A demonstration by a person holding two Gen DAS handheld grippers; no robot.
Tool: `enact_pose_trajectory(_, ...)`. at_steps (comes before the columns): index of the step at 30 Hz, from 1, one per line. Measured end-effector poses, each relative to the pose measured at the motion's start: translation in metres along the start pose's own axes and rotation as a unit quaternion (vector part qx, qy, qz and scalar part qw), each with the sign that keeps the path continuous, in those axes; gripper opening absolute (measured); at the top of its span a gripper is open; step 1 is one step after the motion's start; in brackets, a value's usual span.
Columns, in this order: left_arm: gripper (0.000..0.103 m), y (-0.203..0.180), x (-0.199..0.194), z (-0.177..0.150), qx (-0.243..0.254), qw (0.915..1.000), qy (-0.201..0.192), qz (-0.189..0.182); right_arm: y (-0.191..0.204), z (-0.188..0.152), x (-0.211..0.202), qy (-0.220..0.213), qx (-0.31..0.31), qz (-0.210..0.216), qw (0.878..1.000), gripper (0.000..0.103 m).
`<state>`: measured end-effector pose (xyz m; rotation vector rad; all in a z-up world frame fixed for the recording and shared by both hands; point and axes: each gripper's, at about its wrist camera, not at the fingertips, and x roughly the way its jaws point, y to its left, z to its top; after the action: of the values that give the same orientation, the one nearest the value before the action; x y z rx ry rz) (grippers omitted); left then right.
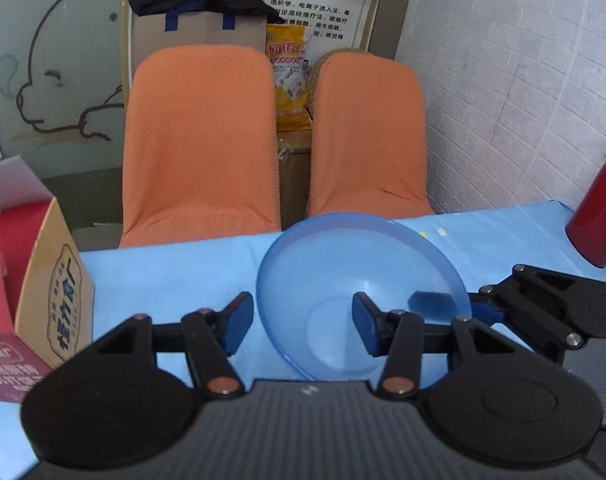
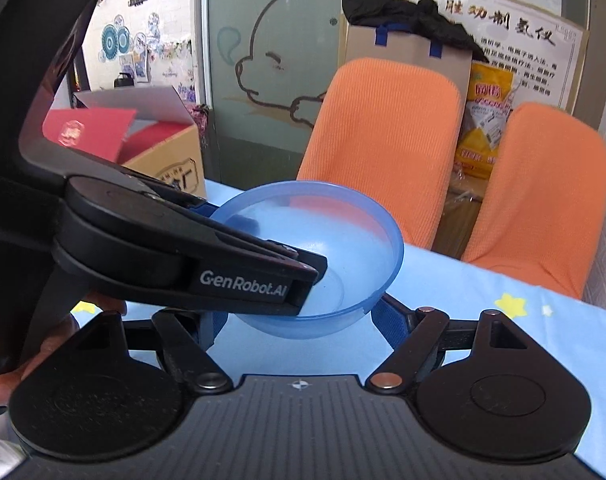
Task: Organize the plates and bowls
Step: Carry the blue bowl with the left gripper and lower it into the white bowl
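From the left wrist, the left claw is partly spread across the left rim of the translucent blue bowl. One finger is outside the rim and the other inside the hollow, with a clear gap between the inner pad and the wall. The bowl tips its opening toward this camera over the blue-clothed bench. The right claw reaches in from the right, one dark pad showing through the bowl's wall. Only this view shows the red flask at the far right and the printed side of the open carton at the near left. Two orange chairs stand beyond the bench. From the right wrist, the right claw is spread wide around the bowl's lower body. Its right pad lies against the wall, but the left claw's body hides its left pad, so I cannot tell whether it pinches. Only here do fingers of a hand show on the left handle, along with a yellow star on the cloth.
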<state>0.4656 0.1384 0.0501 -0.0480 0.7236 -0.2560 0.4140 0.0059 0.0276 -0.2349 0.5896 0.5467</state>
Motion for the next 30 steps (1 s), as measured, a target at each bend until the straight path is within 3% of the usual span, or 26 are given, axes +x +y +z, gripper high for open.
enact_pose_trajectory(8, 0.051, -0.053, -0.080, 0.001, 0.022, 0.9990, -0.036, -0.015, 0.014, -0.001, -0.083, -0.039, -0.016, -0.020, 0.999, 0.103)
enact_pose_trajectory(12, 0.051, -0.092, -0.123, -0.021, 0.038, 0.9980, -0.046, -0.022, 0.019, -0.017, -0.133, -0.060, -0.016, -0.029, 0.998, 0.103)
enact_pose_trajectory(23, 0.055, -0.188, -0.148, -0.142, 0.051, 0.9948, 0.015, -0.087, 0.031, -0.137, -0.223, -0.029, 0.043, -0.049, 0.997, 0.103)
enact_pose_trajectory(30, 0.056, -0.211, -0.151, -0.179, 0.057, 0.9922, 0.022, -0.109, 0.043, -0.186, -0.244, -0.045, 0.072, -0.088, 0.993, 0.103)
